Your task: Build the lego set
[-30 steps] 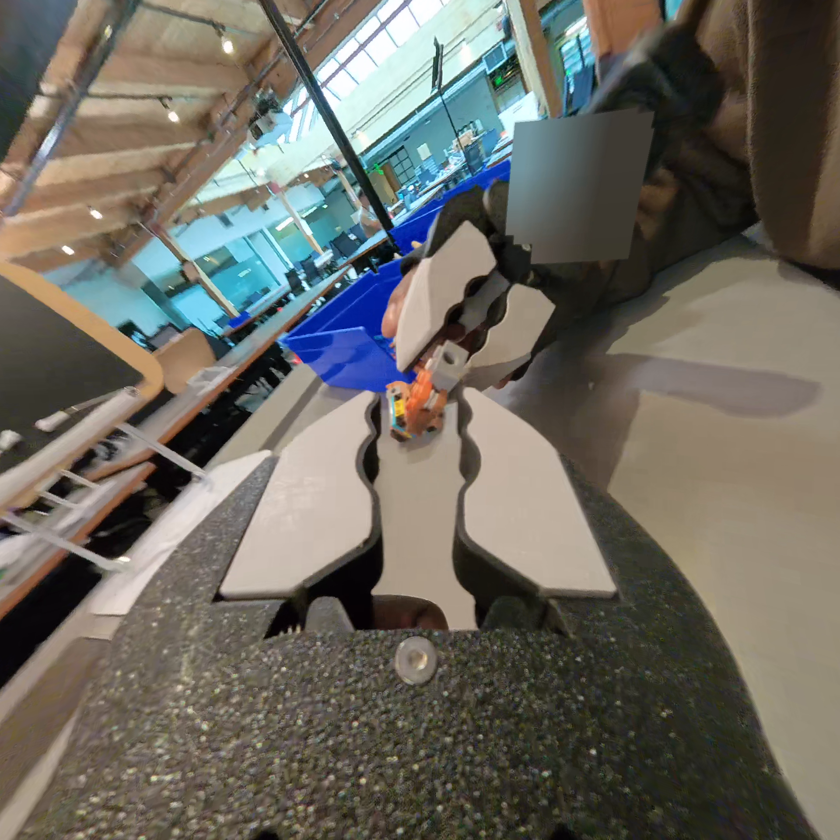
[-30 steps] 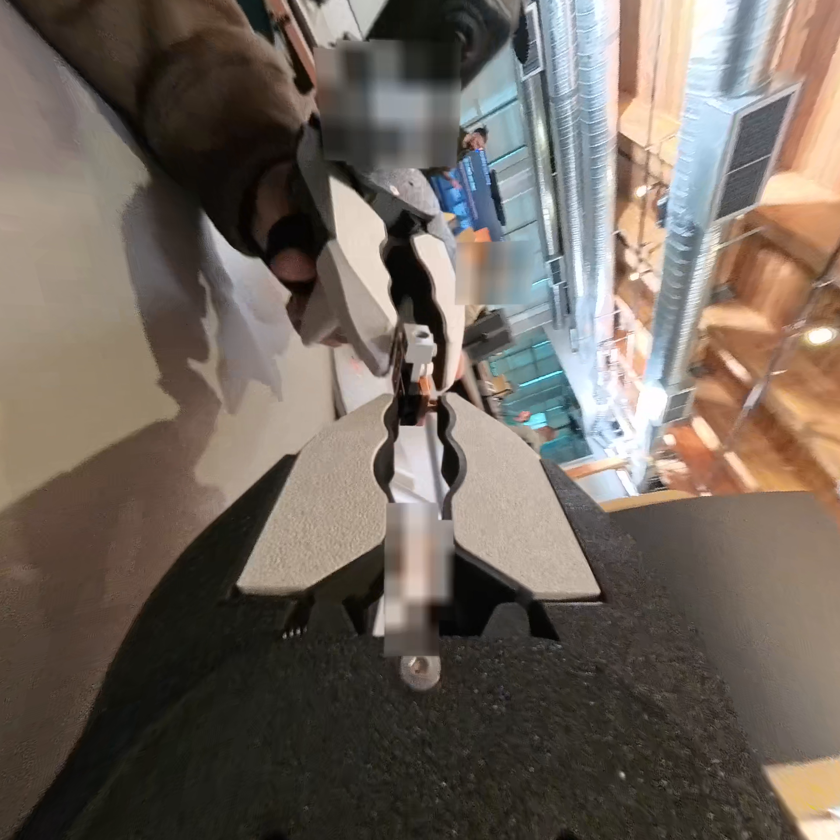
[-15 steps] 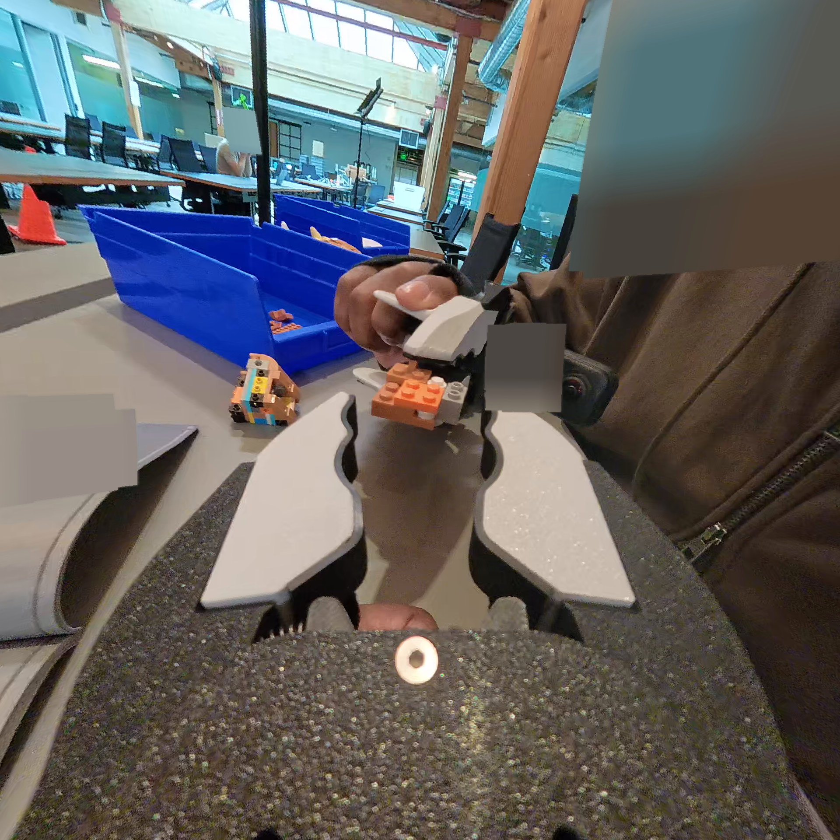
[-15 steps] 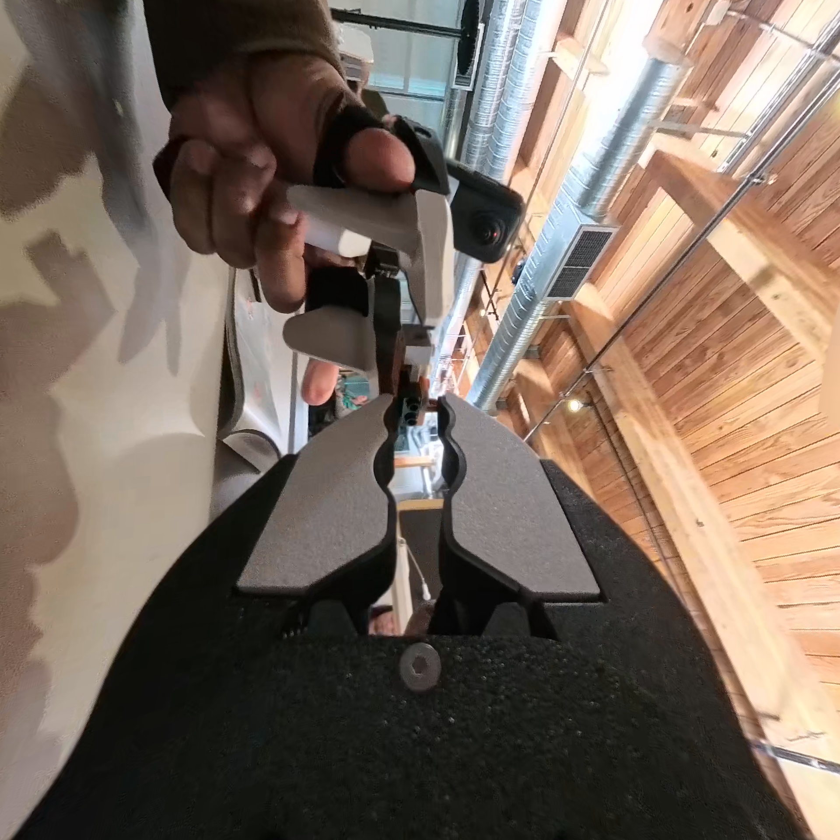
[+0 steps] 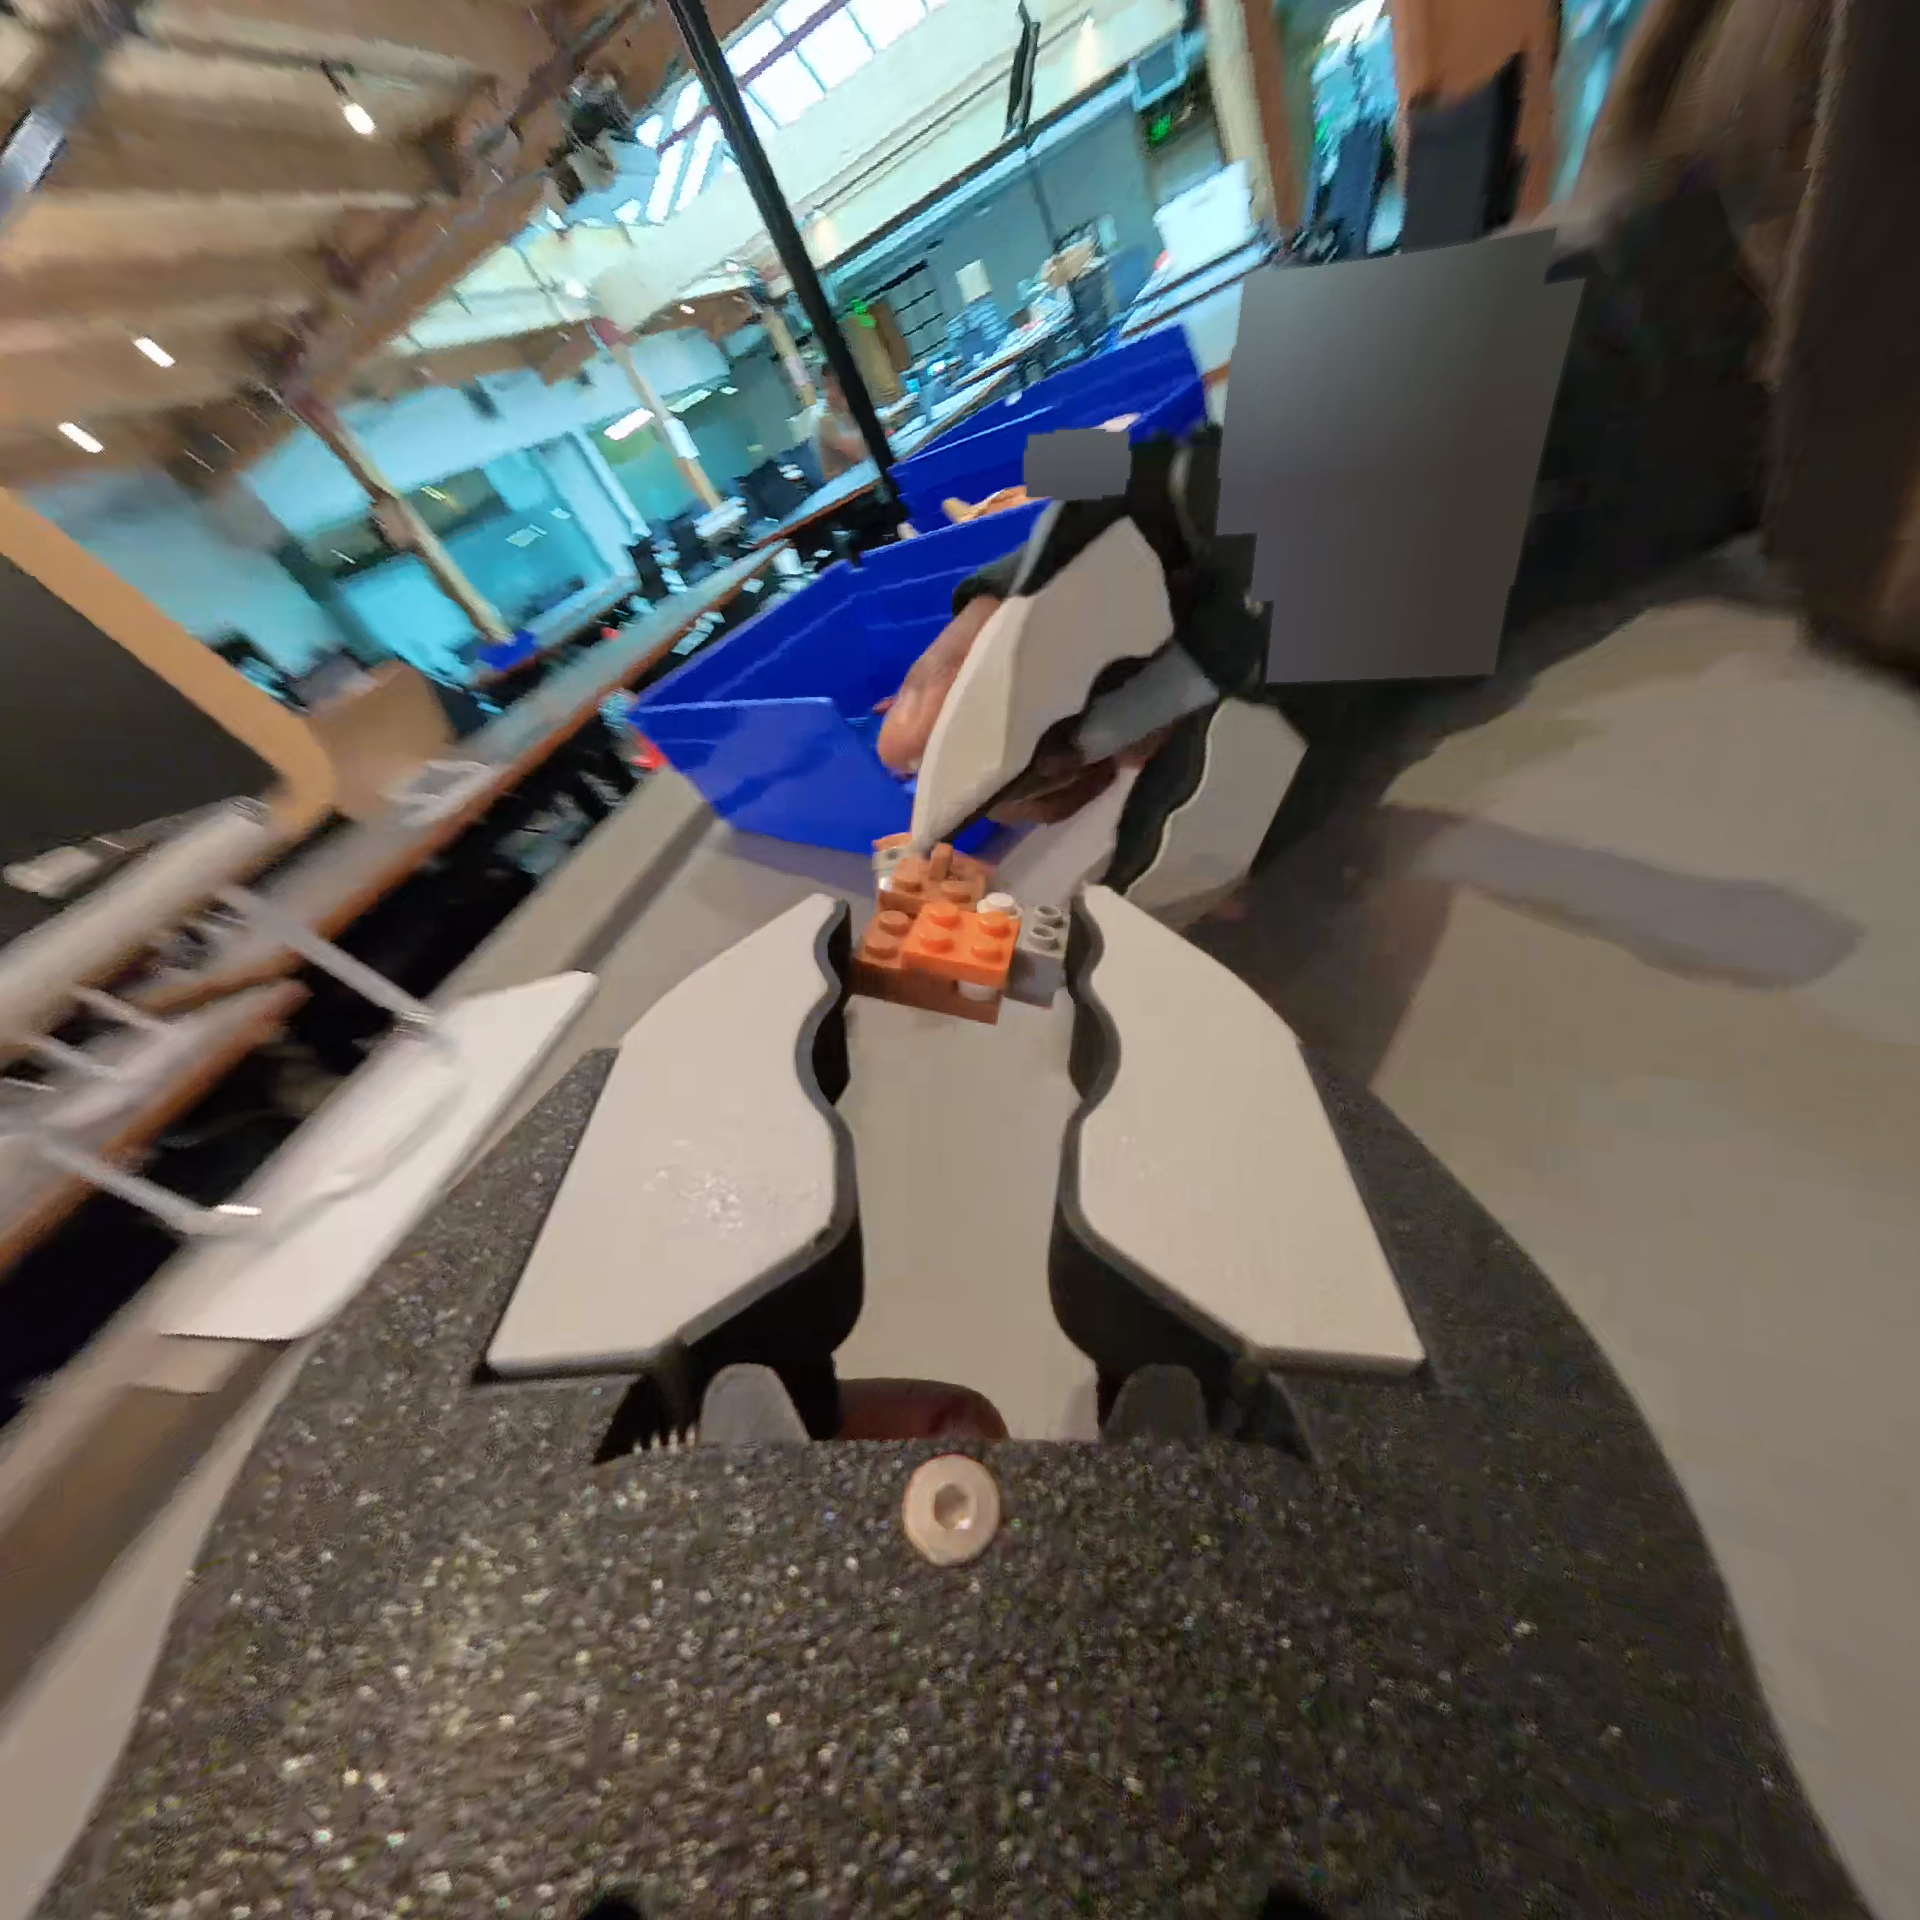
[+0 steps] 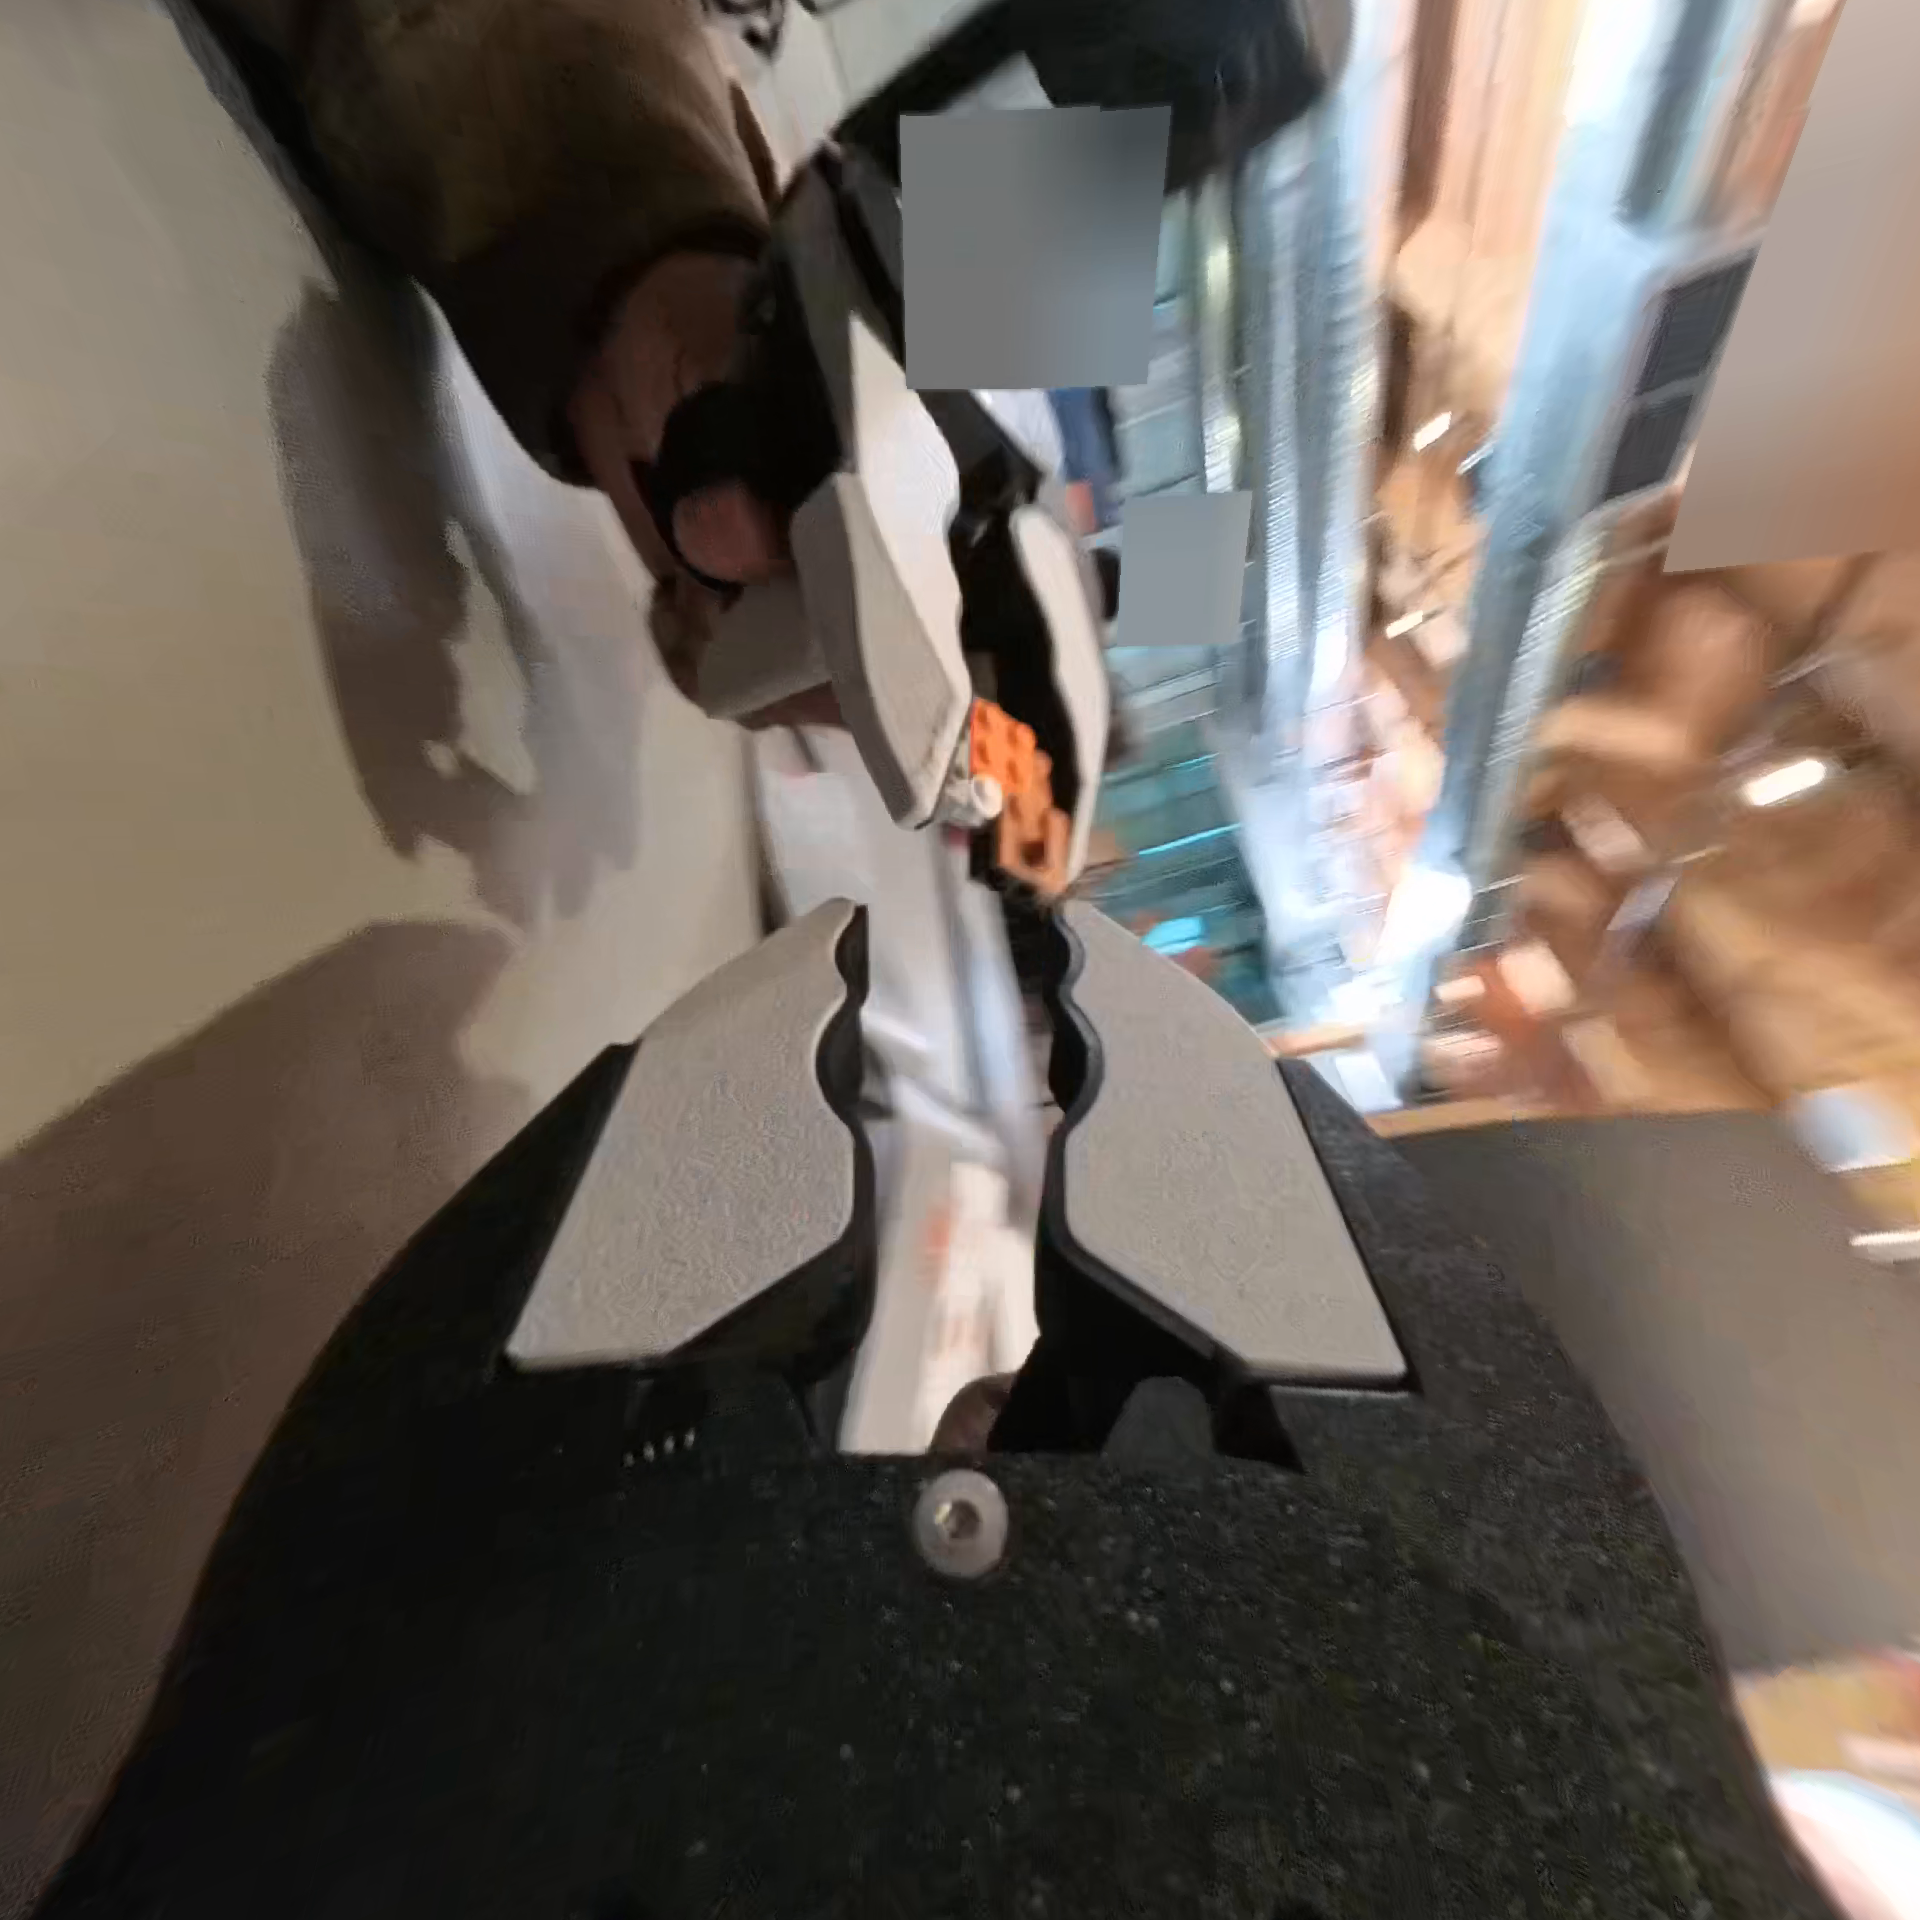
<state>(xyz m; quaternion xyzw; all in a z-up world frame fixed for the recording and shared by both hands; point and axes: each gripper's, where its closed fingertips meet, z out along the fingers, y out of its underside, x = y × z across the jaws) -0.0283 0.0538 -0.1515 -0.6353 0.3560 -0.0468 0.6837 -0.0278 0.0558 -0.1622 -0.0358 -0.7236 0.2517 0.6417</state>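
Note:
A small lego assembly [image 5: 940,951] of orange and brown plates with a grey brick at one end sits between my left gripper's [image 5: 956,914] fingertips, held above the grey table [image 5: 1558,1143]. My left gripper is shut on it. My right gripper [image 5: 1029,862] faces it from the far side with its jaws apart, and one fingertip [image 5: 925,821] is at the assembly's far top edge. In the right wrist view my right gripper [image 6: 958,920] is open and empty, just short of the assembly [image 6: 1013,769] held in the left gripper [image 6: 1003,821].
A blue bin [image 5: 790,748] stands on the table just behind the grippers, with a second blue bin [image 5: 1039,436] farther back. A white booklet [image 5: 395,1143] lies at the left near the table's edge. A person's brown sleeve [image 6: 499,135] is behind the left gripper. My two grippers' fingertips are within a few centimetres of each other.
Half a second ago my right gripper held the orange assembly and my left was open. Now my left is shut on it and my right has opened. Both views have swung.

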